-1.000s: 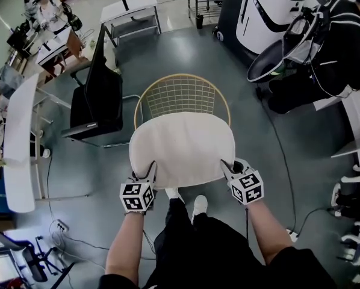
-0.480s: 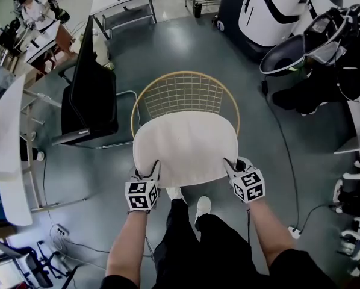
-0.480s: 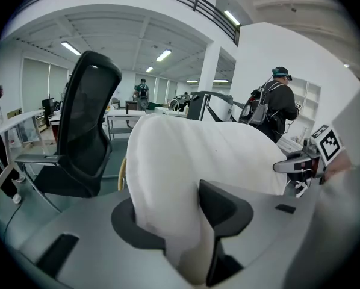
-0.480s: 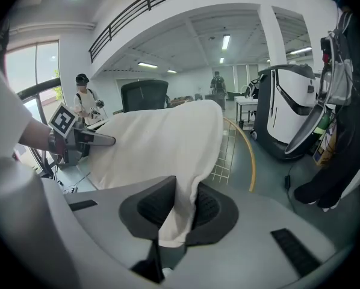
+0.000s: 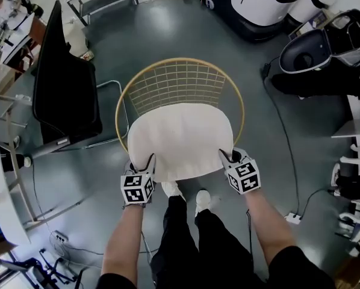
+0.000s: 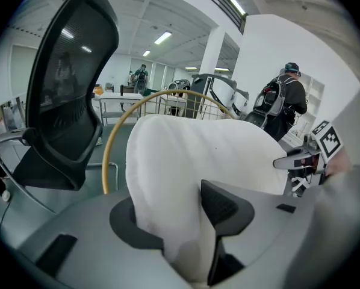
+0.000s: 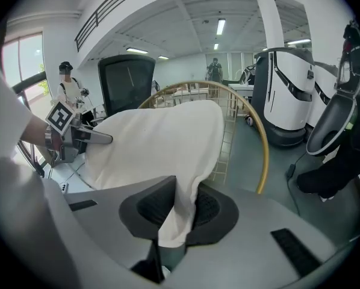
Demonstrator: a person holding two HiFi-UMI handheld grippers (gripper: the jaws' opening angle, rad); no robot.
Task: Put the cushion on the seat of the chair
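Note:
A cream cushion [image 5: 180,140] hangs over the seat of a round gold wire chair [image 5: 179,80], hiding the seat. My left gripper [image 5: 148,161] has the cushion's near left corner between its jaws, which are opening; thick fabric [image 6: 198,155] still fills the gap of that gripper [image 6: 174,215] and touches both pads. My right gripper [image 5: 226,156] is shut on the near right corner. In the right gripper view a thin fold of the cushion [image 7: 156,143] is pinched between the pads of that gripper [image 7: 180,212]. The gold rim [image 7: 261,143] curves just behind the cushion.
A black office chair [image 5: 65,89] stands close to the left of the wire chair. White machines [image 5: 264,5] and a dark hooded unit [image 5: 312,53] stand at the back right. A cable [image 5: 288,155] runs down to a power strip [image 5: 291,218]. My feet [image 5: 186,194] are below the cushion's near edge.
Both grippers have sunk with the cushion, which now sits lower over the chair seat. The head view has tipped further down toward the chair.

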